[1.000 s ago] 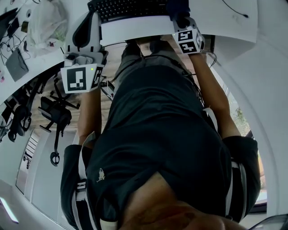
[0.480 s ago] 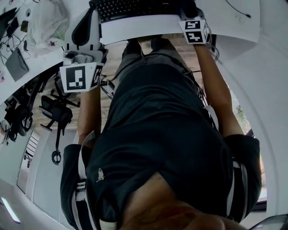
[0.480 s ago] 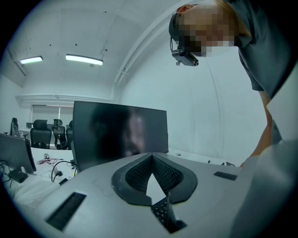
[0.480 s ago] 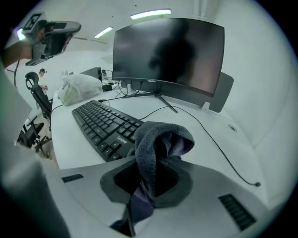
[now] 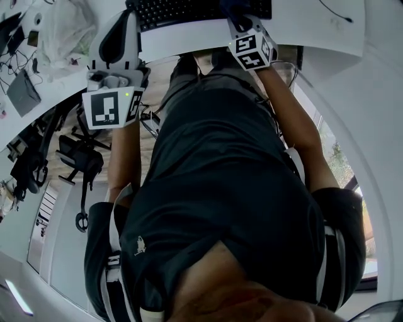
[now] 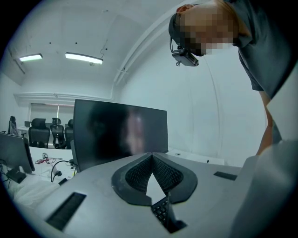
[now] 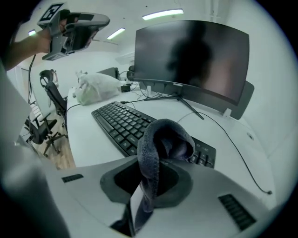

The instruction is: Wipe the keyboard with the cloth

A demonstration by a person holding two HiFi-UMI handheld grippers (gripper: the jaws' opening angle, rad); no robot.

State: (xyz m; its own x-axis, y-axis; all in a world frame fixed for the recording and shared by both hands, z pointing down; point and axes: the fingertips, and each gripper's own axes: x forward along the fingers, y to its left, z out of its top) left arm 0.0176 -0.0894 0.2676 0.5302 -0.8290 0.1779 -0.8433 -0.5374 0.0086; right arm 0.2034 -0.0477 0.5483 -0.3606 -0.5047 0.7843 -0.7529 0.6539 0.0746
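A black keyboard (image 5: 182,9) (image 7: 125,123) lies on the white desk (image 5: 189,38) at the top of the head view. My right gripper (image 5: 238,24) (image 7: 153,186) is shut on a dark grey-blue cloth (image 7: 160,144), whose bunched end hangs over the keyboard's right part. Whether the cloth touches the keys I cannot tell. My left gripper (image 5: 124,17) (image 6: 150,155) is held up off the desk, left of the keyboard, with its jaws shut and nothing between them. It also shows at the top left of the right gripper view as the left gripper (image 7: 74,32).
A dark curved monitor (image 7: 191,56) (image 6: 121,135) stands behind the keyboard. A white plastic bag (image 7: 95,88) (image 5: 66,28) lies on the desk to the left. A thin cable (image 7: 242,153) runs across the desk at right. An office chair (image 5: 79,160) stands on the floor at left.
My right gripper with the cloth went up and right over the keyboard, then back left. The left gripper has barely moved.
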